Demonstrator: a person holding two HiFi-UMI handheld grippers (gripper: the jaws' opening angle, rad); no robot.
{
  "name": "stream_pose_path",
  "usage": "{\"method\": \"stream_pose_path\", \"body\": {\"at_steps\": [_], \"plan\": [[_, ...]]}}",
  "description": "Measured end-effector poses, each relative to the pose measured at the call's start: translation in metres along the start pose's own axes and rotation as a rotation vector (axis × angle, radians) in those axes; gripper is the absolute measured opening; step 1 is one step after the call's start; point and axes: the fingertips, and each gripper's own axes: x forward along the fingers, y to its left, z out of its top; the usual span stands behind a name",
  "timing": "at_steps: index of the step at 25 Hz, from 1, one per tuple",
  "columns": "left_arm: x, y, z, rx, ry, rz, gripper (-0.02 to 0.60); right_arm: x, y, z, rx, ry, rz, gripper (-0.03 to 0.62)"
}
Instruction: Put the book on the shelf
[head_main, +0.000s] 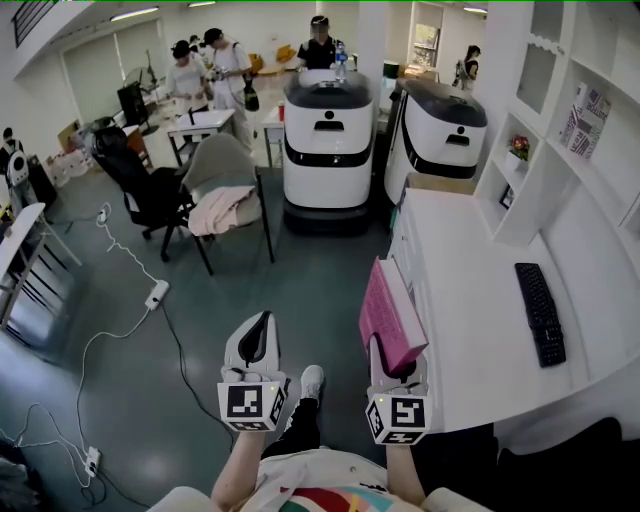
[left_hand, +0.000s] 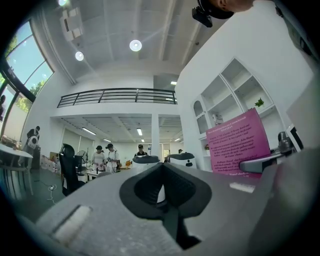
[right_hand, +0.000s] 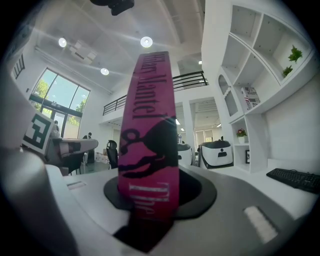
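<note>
A pink book (head_main: 386, 312) stands spine-up between the jaws of my right gripper (head_main: 395, 352), which is shut on its lower end, at the left edge of the white desk (head_main: 470, 350). In the right gripper view the book's spine (right_hand: 150, 125) rises from that gripper (right_hand: 150, 200) and fills the middle. The white shelf unit (head_main: 555, 110) rises beyond the desk at the right, holding a book and a small plant. My left gripper (head_main: 260, 322) hangs over the floor to the left, shut and empty; its own view shows the jaws (left_hand: 162, 172) together, with the pink book (left_hand: 239, 145) at the right.
A black keyboard (head_main: 540, 312) lies on the desk. Two white machines (head_main: 327, 140) (head_main: 445, 125) stand ahead. A chair draped with pink cloth (head_main: 225, 195), a black office chair (head_main: 140, 185) and floor cables (head_main: 150, 295) are at the left. People stand by tables at the back.
</note>
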Motion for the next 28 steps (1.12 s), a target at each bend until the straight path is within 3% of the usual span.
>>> {"method": "stream_pose_path", "body": {"at_steps": [7, 17, 28], "plan": [[0.064, 0.019, -0.017, -0.017, 0.017, 0.002, 0.002, 0.053, -0.015, 0.0, -0.048, 0.0, 0.004, 0.143], [0.19, 0.058, -0.03, -0.031, 0.042, -0.028, 0.002, 0.178, -0.038, 0.006, -0.053, 0.032, -0.001, 0.143], [0.33, 0.135, -0.062, -0.065, 0.078, -0.001, 0.002, 0.331, -0.048, 0.014, -0.082, 0.055, 0.008, 0.143]]}}
